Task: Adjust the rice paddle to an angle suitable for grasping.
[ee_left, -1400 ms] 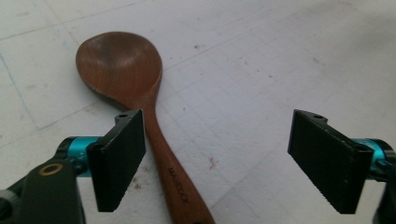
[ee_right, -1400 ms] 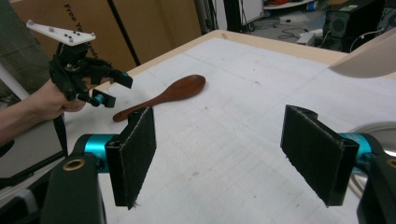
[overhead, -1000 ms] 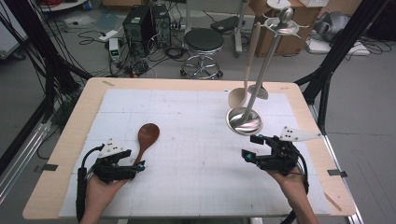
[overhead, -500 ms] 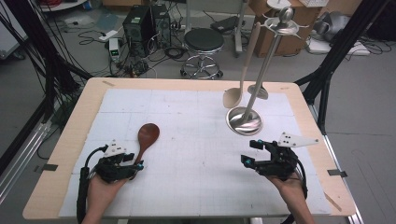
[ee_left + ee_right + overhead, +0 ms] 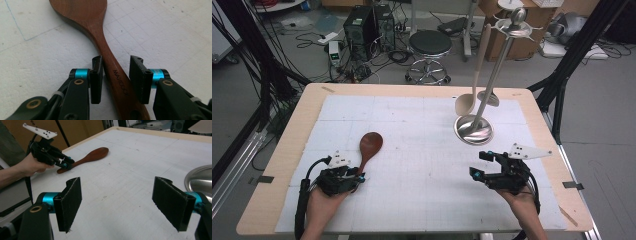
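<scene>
A: Where is the dark brown wooden spoon (image 5: 368, 150)?

B: Flat on the white gridded mat (image 5: 412, 150) near the bench's (image 5: 277, 165) front-left corner, bowl pointing toward the far edge.

A: And the left hand-held gripper (image 5: 116, 75)?

B: Its jaws have just been closing around the spoon's handle. One pad (image 5: 96, 80) touches the wood; the other pad (image 5: 137, 77) stands just clear, so nothing is pinched yet.

A: The right hand-held gripper (image 5: 125, 202)?

B: Spread wide with nothing between its pads, low over the mat near the front-right corner, just in front of the tall steel utensil stand's (image 5: 474, 129) round base.
</scene>
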Demonstrator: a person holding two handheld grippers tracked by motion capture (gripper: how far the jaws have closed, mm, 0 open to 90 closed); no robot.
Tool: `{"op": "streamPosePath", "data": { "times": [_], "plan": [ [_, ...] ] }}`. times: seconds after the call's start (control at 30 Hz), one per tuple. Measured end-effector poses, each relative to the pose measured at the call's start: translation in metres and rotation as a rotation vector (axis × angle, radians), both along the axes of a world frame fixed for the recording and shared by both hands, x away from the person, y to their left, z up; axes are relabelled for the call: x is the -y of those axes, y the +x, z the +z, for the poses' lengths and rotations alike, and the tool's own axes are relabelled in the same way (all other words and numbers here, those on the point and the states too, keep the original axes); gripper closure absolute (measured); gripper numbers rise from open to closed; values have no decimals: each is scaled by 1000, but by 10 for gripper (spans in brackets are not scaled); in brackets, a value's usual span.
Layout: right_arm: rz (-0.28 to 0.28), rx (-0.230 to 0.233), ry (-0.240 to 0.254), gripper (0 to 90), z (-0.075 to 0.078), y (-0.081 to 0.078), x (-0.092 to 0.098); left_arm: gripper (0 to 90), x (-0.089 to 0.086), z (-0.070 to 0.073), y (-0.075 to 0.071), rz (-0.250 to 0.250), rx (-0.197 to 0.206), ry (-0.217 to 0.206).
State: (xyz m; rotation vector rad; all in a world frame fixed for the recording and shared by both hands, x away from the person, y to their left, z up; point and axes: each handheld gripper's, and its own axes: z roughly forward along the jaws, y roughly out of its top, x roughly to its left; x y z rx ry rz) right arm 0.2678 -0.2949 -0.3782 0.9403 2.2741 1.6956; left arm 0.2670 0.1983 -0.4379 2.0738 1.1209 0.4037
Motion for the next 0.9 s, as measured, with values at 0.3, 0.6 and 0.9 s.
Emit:
{"op": "streamPosePath", "data": {
  "times": [0.3,0.6,0.9],
  "plan": [
    [1,-5,-4,235,-1,-1,-2,703,0,1,-1,2,5,-5],
    [7,-9,-17,241,-2,1,-3,721,-1,1,-1,-9,7,-9],
    [20,-9,-30,243,-1,1,-8,725,8,7,-5,-84,22,-36]
  ]
}}
